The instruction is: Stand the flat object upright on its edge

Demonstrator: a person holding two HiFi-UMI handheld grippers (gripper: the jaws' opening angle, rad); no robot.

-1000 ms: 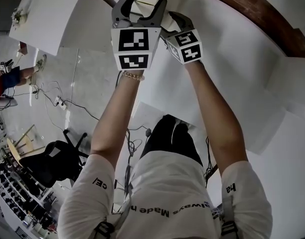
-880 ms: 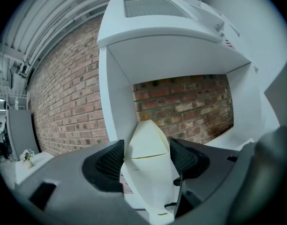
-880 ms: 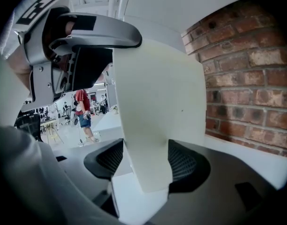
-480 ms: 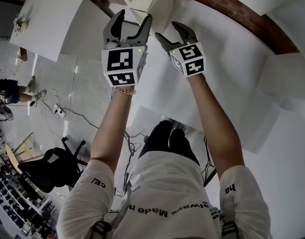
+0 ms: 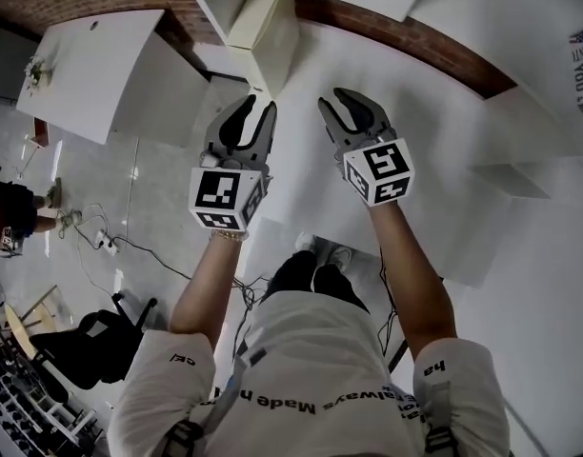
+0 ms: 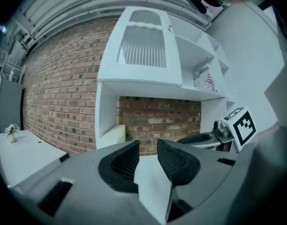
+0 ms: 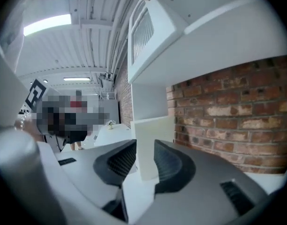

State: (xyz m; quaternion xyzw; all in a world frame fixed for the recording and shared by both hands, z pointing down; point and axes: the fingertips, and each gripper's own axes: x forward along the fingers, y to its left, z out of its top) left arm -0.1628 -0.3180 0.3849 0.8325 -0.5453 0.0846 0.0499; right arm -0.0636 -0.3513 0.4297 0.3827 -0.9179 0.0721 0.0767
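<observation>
so the left tongs have just been closing and are down to a narrow gap, with nothing between the ribbed pads, just air. same deal with the right tongs: they've just been closing too, there's a slim gap and nothing in it. in the right gripper view the cream flat slab lines up between the pads, but the head view shows it's well beyond the tips and not touched. both tongs are held side by side in the air over the white counter, near each other, each marker cube facing the person. the slab stands upright on its edge on the counter, at the left end of the alcove under the white shelf unit, right beside its side wall. can't tell if it leans on it. brick wall behind all of it.
</observation>
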